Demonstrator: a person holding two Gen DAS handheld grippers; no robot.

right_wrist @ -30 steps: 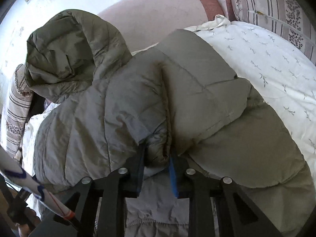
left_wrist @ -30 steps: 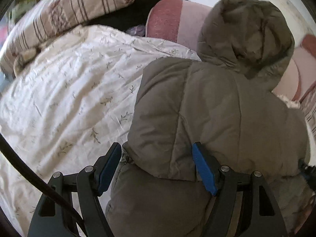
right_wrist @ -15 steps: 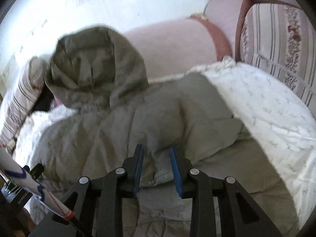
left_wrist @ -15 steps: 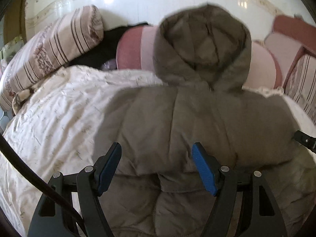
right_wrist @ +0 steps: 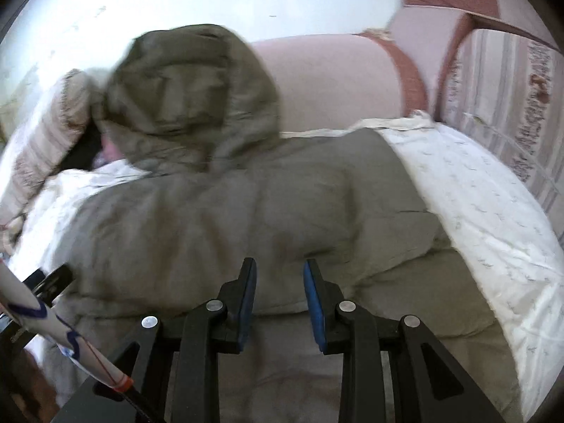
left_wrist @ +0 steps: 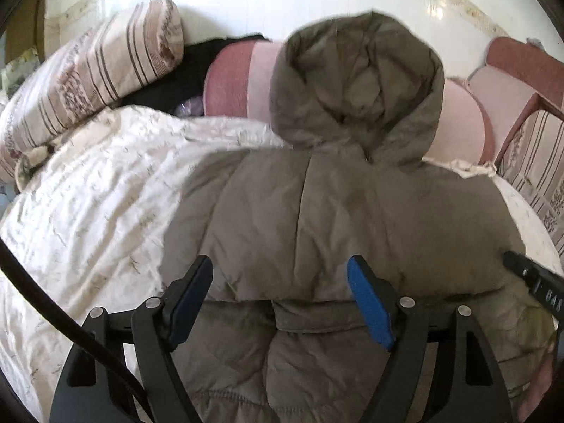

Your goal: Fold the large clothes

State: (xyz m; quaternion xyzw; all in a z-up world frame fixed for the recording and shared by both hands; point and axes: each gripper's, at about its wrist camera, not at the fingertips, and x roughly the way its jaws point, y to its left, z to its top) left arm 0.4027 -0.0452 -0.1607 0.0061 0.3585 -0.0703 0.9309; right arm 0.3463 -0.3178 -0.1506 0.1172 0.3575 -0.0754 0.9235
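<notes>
Since a second ago both my tongs have pulled back from the jacket, and the right pair, which was pinching a fold of it then, has let go. From the left wrist, my left gripper [left_wrist: 280, 283] stands wide apart with nothing between its blue pads [left_wrist: 370, 305], held over the lower back of the grey-brown hooded jacket [left_wrist: 335, 218]. It lies on the white floral quilt [left_wrist: 91, 190], sleeves folded in across the body, hood [left_wrist: 356, 84] propped up against the pink bolster [left_wrist: 232, 84]. A striped pillow [left_wrist: 88, 77] lies off to the left. From the right wrist, my right gripper [right_wrist: 278, 292] is partly open and holds nothing, hovering just above the jacket [right_wrist: 218, 225]; this view is blurred, so whether the tips brush the cloth I can't say. My other tool [right_wrist: 49, 282] peeks in at the left edge.
</notes>
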